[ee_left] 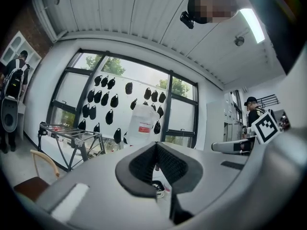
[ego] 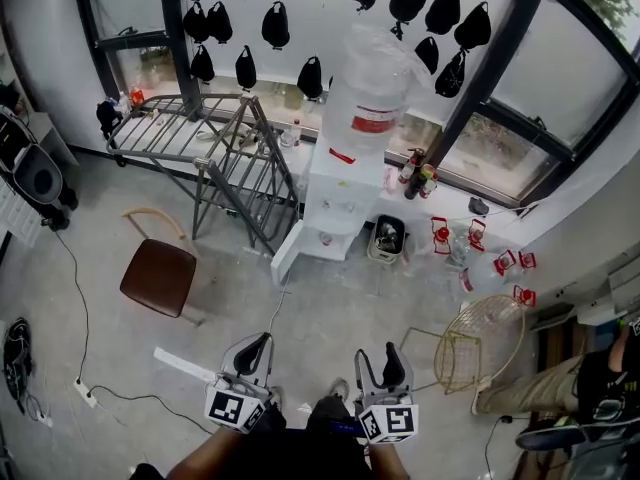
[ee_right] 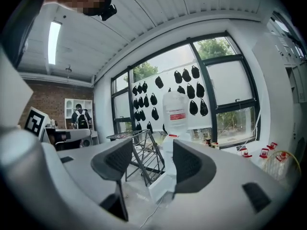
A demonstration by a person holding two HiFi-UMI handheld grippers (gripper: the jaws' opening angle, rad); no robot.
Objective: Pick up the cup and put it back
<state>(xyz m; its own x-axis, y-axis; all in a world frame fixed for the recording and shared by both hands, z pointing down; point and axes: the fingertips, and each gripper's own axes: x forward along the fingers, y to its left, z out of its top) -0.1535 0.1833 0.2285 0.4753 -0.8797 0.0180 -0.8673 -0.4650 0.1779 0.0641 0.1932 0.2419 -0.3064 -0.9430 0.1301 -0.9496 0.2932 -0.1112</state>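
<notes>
A white water dispenser with a big clear bottle on top stands against the window wall. I cannot make out a cup for certain; a small reddish thing sits in the dispenser's lower recess. Both grippers are low and near me, well short of the dispenser. The left gripper is shut with nothing in it; in the left gripper view its jaws meet in front of the bottle. My right gripper stands open and empty, and in its own view the right gripper frames the dispenser.
A metal drying rack stands left of the dispenser, a brown chair before it. A black bin and red lanterns lie to the right, near a yellow wire chair. A person sits at far right. A cable crosses the floor.
</notes>
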